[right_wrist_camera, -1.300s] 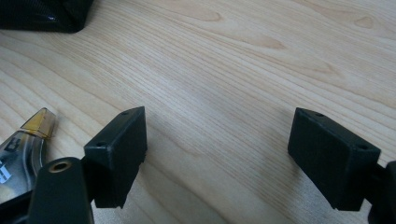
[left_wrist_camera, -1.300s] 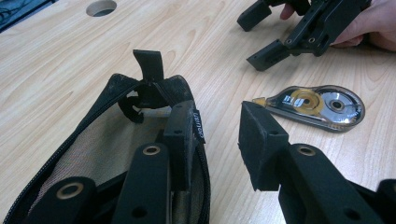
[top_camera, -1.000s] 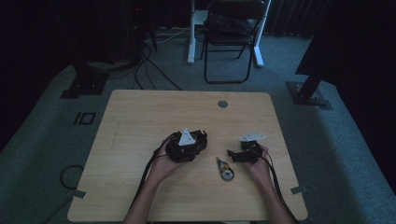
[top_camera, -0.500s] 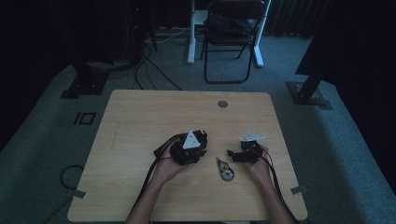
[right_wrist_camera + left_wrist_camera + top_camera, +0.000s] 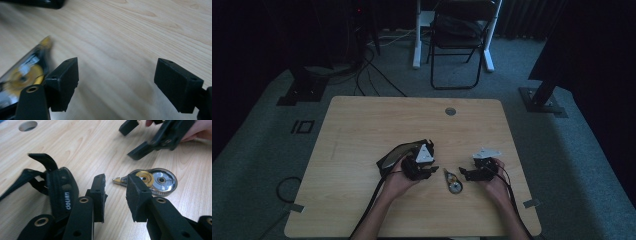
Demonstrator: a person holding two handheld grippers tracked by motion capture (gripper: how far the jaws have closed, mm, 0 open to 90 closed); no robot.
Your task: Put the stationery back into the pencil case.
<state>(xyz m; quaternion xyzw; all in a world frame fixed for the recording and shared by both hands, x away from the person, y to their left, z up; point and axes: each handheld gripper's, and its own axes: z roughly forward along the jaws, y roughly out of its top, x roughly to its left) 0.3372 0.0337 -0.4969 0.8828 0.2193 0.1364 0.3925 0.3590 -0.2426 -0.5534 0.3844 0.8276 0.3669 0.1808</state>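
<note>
**Two grippers around a correction tape on the wooden table**

We start with the wooden table (image 5: 362,125), a pale, rounded-corner top with a round cable hole (image 5: 450,111) near its far edge. Beyond the table a folding chair (image 5: 459,40) stands on the grey carpet.

On the table, our left hand (image 5: 398,181) carries the left gripper (image 5: 433,171), which sits just beside a black pouch (image 5: 399,152). In the left gripper view the pouch (image 5: 61,192) lies against the outer side of one jaw, its zip and strap showing, but nothing is between the pads. The jaws have just been closing; a narrow gap remains, with bare wood seen through it, so we read this claw as apart and holding nothing.

Our right hand (image 5: 492,182) carries the right gripper (image 5: 463,173), low over the table. In the right gripper view its jaws stand wide apart with only wood grain between them.

The smallest thing is the correction tape (image 5: 453,183), lying flat on the table between the two grippers. In the left gripper view the tape (image 5: 152,181) rests just beyond the jaw tips, its nib pointing toward the pouch side. In the right gripper view it (image 5: 23,75) is blurred beside one jaw, outside the gap.
</note>
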